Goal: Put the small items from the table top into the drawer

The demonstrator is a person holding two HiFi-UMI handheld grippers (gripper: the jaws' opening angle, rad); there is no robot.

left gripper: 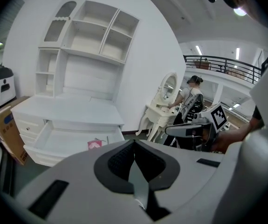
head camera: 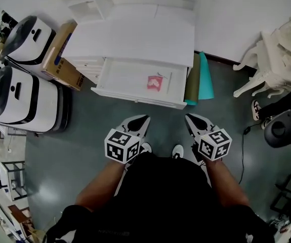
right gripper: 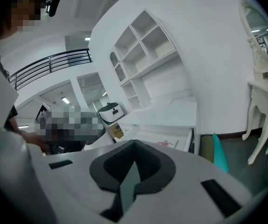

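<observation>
packet (head camera: pixel 154 83) in drawer (head camera: pixel 125 77); drawer out before table top (head camera: pixel 135 37); rolls (head camera: pixel 204 80) right of drawer; box (head camera: pixel 59 52) left

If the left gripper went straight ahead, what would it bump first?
Probably the open drawer: its front edge lies ahead of the shut left gripper, with only floor between. Height is hard to judge, so it might clear the edge and reach the pink item inside.

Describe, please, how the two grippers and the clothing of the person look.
The left gripper and the right gripper have white jaws that taper to a point, with black inner pads. Each one carries a cube with black-and-white square markers. No cables are visible. The person wears black clothing and white shoes.
</observation>
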